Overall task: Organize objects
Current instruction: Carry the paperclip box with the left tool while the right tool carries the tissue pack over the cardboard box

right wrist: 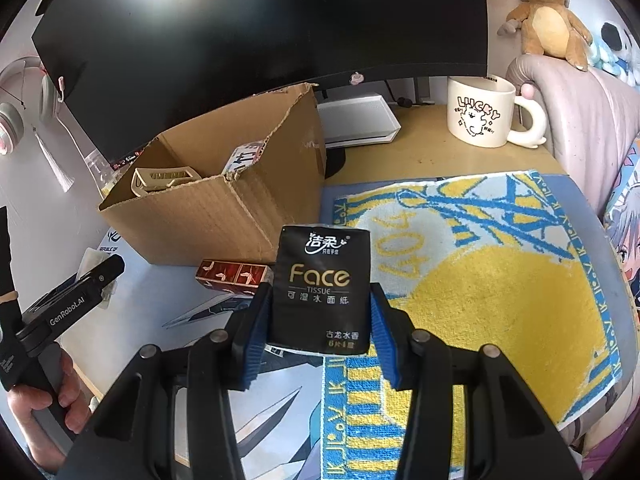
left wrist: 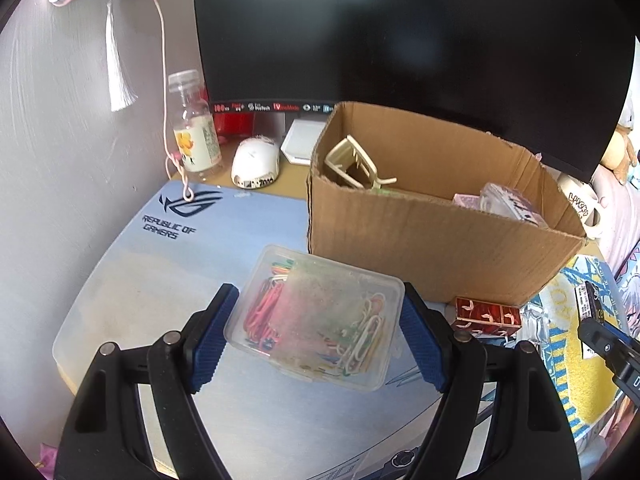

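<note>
My left gripper (left wrist: pixel 316 336) is shut on a clear plastic box of coloured paper clips (left wrist: pixel 316 316) and holds it above the desk mat, just in front of the open cardboard box (left wrist: pixel 432 240). My right gripper (right wrist: pixel 320 328) is shut on a black "Face" tissue pack (right wrist: pixel 322 284), held upright to the right of the cardboard box (right wrist: pixel 208 216). The box holds a beige clip (left wrist: pixel 352 160) and a pale pink packet (left wrist: pixel 508 200). A red patterned box (left wrist: pixel 486 316) lies on the mat at the cardboard box's front corner; it also shows in the right wrist view (right wrist: pixel 232 274).
A dark monitor (left wrist: pixel 400 32) stands behind the box. A bottle (left wrist: pixel 194 128), a white mouse (left wrist: pixel 256 162) and a white device (left wrist: pixel 302 140) sit at the back left. A yellow-blue towel (right wrist: pixel 500 280) lies to the right, a "Lucky" mug (right wrist: pixel 480 112) behind it.
</note>
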`<state>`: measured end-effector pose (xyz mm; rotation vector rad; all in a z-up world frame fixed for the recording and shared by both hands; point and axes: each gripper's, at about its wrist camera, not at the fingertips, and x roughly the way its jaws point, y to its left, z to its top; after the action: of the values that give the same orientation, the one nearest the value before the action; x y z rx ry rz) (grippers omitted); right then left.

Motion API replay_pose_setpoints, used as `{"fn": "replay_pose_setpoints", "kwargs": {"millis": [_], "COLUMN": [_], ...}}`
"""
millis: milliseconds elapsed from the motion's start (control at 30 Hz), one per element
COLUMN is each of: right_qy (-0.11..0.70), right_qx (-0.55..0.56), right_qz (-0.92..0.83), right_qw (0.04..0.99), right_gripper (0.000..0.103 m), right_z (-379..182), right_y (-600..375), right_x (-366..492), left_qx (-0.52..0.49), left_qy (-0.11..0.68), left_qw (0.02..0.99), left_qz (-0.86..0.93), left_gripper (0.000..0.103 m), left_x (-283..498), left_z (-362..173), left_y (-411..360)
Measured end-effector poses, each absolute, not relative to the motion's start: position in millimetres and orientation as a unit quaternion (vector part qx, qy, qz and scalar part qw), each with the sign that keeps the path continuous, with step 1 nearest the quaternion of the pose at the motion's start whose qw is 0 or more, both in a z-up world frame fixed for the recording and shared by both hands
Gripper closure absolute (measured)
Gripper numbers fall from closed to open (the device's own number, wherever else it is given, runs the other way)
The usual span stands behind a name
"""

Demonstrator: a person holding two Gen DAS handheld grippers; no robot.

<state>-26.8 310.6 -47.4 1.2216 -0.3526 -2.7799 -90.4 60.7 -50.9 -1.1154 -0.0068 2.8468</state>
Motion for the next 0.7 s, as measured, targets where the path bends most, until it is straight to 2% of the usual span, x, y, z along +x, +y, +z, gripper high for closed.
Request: {"fn": "replay_pose_setpoints", "kwargs": {"millis": [700], "right_qy": [-0.128], "right_qx": [0.351], "right_qz": [-0.925], "right_qw": [0.070], "right_gripper": [0.053], "right_z": [-7.6], "right_y": [309.3], "right_x": [-34.3], "left_qx": [-0.306], "left_qy": [-0.026], "left_qw": [0.043], "left_qz": [0.951], "left_gripper": [0.024], "left_x": [-95.5], "left_z": [0.6], "left_y": [45.7]}}
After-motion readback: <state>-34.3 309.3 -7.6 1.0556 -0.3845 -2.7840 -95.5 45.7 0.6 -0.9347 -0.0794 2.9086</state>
